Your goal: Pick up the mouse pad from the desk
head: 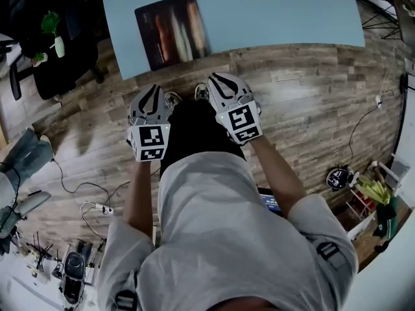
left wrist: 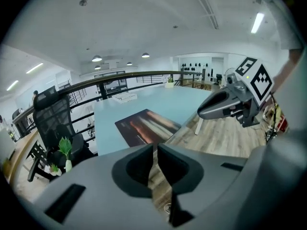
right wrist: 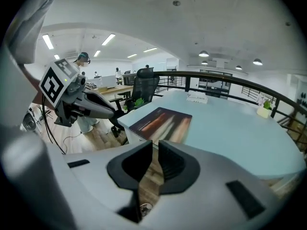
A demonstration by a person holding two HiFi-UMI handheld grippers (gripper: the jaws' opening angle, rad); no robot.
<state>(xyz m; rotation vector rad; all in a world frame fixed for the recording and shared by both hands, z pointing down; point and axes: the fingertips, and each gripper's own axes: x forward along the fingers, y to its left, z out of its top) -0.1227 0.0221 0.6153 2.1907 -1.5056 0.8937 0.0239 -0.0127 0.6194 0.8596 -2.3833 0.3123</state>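
Observation:
The dark mouse pad with orange and white streaks lies flat on the near left corner of the pale blue desk. Both grippers hang in front of the person's body over the wood floor, short of the desk edge. My left gripper and right gripper point toward the pad. In the left gripper view the pad lies beyond my left gripper, whose jaws stand a narrow slit apart, empty. In the right gripper view the pad lies ahead of my right gripper, likewise slightly apart and empty.
A black office chair and a small green plant in a vase stand left of the desk. Cables and a power strip lie on the floor at the left. A paper and a small plant sit far back on the desk.

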